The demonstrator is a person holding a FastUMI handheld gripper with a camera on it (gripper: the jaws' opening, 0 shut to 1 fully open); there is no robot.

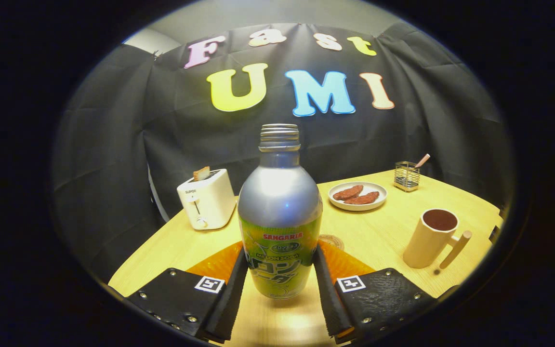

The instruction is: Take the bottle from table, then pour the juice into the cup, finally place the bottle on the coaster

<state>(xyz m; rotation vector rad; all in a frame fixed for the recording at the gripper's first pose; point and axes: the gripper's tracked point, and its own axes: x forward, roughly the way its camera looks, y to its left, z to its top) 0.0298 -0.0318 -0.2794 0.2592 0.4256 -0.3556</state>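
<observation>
Black cloth backs a pale wooden tabletop. On it, an uncapped bottle stands upright between the fingers of the hand-held gripper, both pressing its lower sides in a grasp. Just behind the bottle lies a coaster. To the right stands a cup with dark contents; farther back sit a toaster, a plate and a wire holder.

Table — toaster, plate, cup

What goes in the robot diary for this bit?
step: grasp | gripper: shut on bottle | bottle: upright, uncapped | cup: right, apart
</observation>
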